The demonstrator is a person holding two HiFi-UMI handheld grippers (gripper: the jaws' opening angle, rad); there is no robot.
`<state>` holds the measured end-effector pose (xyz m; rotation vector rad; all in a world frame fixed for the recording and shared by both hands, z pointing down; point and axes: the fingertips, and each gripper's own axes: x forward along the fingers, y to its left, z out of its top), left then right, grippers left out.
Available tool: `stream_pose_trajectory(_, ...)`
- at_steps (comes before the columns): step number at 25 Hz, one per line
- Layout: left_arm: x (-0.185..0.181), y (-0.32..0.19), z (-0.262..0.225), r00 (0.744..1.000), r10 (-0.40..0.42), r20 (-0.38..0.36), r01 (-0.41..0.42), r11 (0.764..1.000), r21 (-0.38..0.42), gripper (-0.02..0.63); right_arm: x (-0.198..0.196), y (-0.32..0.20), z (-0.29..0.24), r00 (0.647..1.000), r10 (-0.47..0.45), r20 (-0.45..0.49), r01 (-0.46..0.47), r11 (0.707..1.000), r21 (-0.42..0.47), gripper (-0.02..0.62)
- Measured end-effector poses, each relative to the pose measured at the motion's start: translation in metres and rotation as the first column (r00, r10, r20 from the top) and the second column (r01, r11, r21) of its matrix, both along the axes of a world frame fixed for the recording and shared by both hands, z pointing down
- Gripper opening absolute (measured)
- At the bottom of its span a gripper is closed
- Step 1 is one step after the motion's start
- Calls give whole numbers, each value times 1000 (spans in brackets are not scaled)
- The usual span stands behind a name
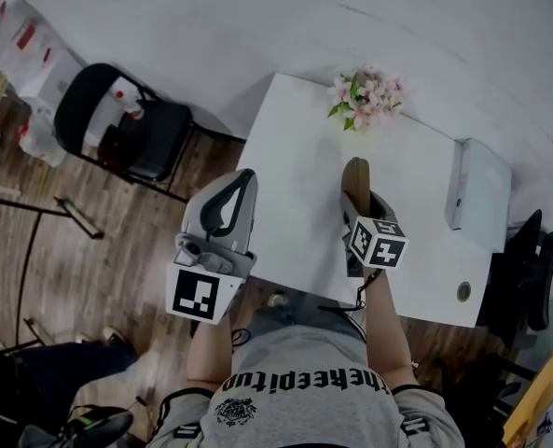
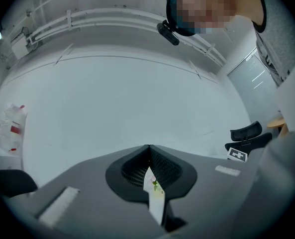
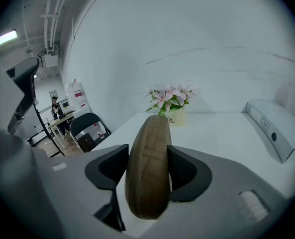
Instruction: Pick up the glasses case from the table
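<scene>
The right gripper [image 3: 146,169] has jaws clamped on one glasses case [image 3: 149,133]; the left gripper [image 2: 148,148] has jaws together.

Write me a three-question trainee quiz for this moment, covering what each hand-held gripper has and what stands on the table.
1. Multiple choice: what is the right hand-held gripper clamped on?
A) a cup
B) the glasses case
C) nothing
2. True or false: the left hand-held gripper has its jaws together with nothing gripped between them.
3. Fill in the blank: the pot near the far edge of the table holds pink ____.

Key: 1 B. 2 true. 3 flowers.
</scene>
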<state>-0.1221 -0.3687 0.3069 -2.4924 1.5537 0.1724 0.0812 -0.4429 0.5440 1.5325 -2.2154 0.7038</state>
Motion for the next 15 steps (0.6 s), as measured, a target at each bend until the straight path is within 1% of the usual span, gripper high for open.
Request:
stream_pose_trajectory(6,5,16,-5,1000,18,-3,-18,1000,15,14,-5,19,-37,999,-19,49,14,995,102,241)
stream_pose_trajectory(11,8,31,-9,999,32,9,-32,999,27,14,-11,35,-71,996,-38,85,20,978,206,241)
stream_pose_trajectory(15,9,42,-14,999,39,10,-39,998,42,14,-14,47,-90,994,-52,97,26,967,253,241)
